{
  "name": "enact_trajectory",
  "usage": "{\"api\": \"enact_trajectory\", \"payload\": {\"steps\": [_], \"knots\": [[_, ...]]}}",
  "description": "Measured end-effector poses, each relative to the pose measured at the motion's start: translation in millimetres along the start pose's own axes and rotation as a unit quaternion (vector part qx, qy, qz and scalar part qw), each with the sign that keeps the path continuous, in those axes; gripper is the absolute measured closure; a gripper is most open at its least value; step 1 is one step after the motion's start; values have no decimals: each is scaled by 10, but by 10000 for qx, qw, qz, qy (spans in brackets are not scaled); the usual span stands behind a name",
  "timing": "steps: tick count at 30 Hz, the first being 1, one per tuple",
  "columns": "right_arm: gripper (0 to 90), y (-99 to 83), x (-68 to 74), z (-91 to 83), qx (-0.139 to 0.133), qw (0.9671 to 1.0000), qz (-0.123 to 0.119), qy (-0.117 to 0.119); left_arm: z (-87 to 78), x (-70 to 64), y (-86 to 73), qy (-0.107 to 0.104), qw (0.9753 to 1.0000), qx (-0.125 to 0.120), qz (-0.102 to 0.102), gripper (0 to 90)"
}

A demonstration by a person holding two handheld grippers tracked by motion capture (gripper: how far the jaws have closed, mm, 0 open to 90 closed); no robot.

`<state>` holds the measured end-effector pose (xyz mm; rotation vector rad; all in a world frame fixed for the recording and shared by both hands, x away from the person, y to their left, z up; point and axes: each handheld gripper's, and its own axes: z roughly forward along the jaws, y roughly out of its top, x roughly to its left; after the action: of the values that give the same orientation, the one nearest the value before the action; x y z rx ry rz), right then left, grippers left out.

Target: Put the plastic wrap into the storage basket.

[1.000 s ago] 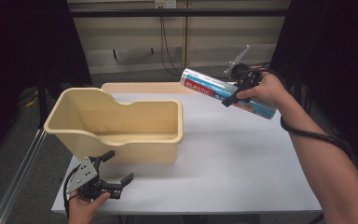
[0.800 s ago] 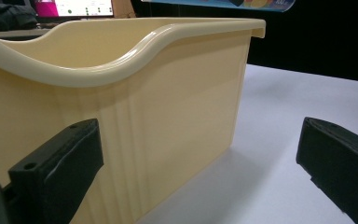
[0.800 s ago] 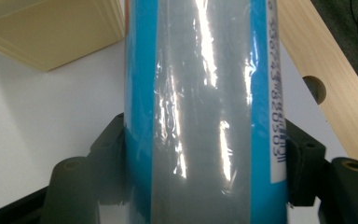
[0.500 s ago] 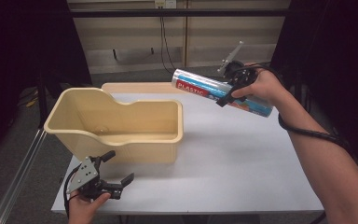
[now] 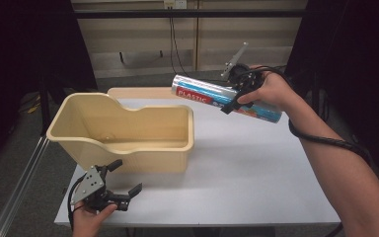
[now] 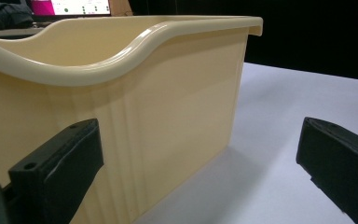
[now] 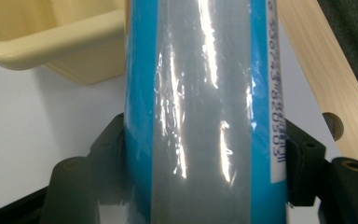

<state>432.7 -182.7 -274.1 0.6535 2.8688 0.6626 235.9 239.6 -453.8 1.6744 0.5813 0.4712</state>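
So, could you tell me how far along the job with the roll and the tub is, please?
Done: the right gripper is shut on the plastic-wrapped roll and holds it in the air, clear of the table. In hand: the roll's end hangs near the cream tub's far right corner. Left: the roll is not yet in the tub. The left gripper waits open beside it.

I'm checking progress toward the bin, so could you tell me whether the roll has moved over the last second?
Yes. The roll, clamped in the right tool, has shifted left, toward the cream bin.
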Motion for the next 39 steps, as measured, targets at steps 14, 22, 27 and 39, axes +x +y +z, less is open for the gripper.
{"api": "enact_trajectory", "payload": {"steps": [14, 22, 27, 39], "knots": [[321, 183, 155, 88, 7, 9995, -282, 140, 0, -3, -2, -5, 10000, 0, 3, 2], [321, 281, 216, 119, 56, 9989, -423, 172, 3, -1, -4, -21, 10000, 1, 5, 2], [320, 337, 243, 162, 3, 9987, -447, 249, 4, -3, -2, -24, 10000, -13, -6, 2], [320, 588, 379, 258, -21, 9972, -656, 359, 1, 7, -11, -44, 10000, -35, -43, 2]]}}
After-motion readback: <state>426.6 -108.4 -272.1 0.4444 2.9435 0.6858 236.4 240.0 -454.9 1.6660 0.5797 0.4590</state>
